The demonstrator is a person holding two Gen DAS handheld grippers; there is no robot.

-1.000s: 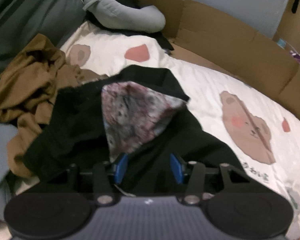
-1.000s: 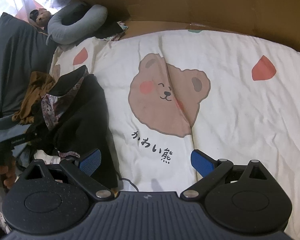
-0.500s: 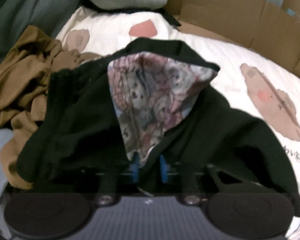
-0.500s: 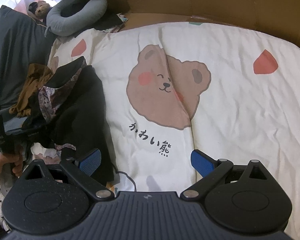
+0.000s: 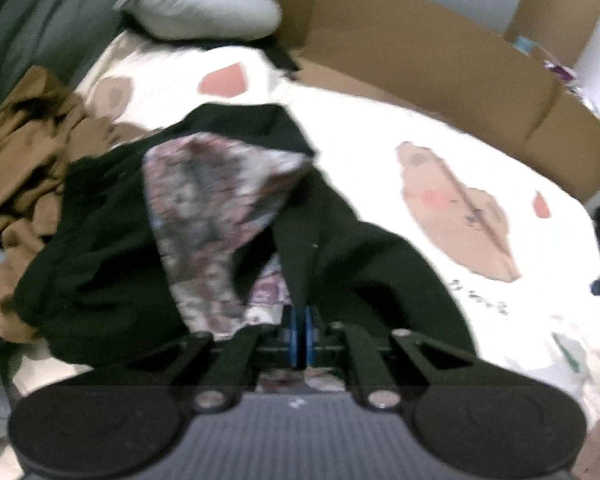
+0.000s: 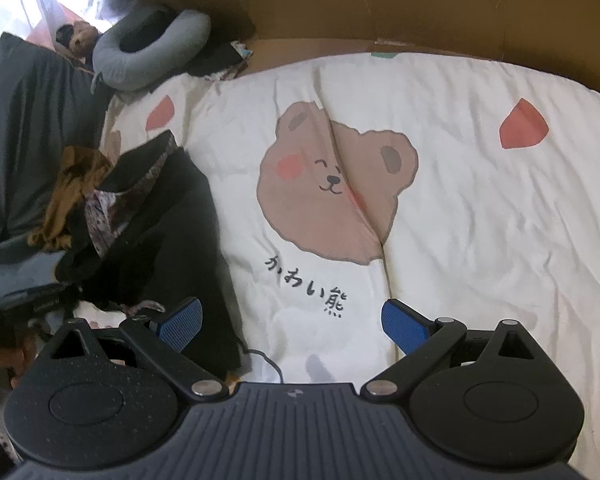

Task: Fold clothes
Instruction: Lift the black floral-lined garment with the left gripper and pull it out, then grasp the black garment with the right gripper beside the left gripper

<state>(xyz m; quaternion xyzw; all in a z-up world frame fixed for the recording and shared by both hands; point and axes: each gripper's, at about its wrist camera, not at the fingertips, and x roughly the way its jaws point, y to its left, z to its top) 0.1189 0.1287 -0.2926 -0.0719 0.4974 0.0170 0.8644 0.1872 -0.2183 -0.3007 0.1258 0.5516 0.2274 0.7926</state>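
A black garment (image 5: 360, 256) with a patterned pink-grey lining (image 5: 208, 216) lies crumpled on the left of the white bear-print bed cover (image 5: 380, 132). My left gripper (image 5: 300, 330) is shut on the garment's near edge, blue pads pressed together. In the right wrist view the same garment (image 6: 172, 216) lies at the left. My right gripper (image 6: 292, 320) is open and empty above the cover (image 6: 480, 220), its left finger (image 6: 180, 320) just over the garment's edge.
A brown garment (image 5: 24, 168) is heaped left of the black one. A grey neck pillow (image 5: 196, 12) lies at the bed's far end. Cardboard walls (image 5: 440, 56) border the bed. A dark pillow (image 6: 28, 120) sits at the left. A thin cable (image 6: 266, 364) lies by my right gripper.
My left gripper has closed from open onto the black garment's edge and lifted it a little. My right gripper has stayed open and drifted slightly.
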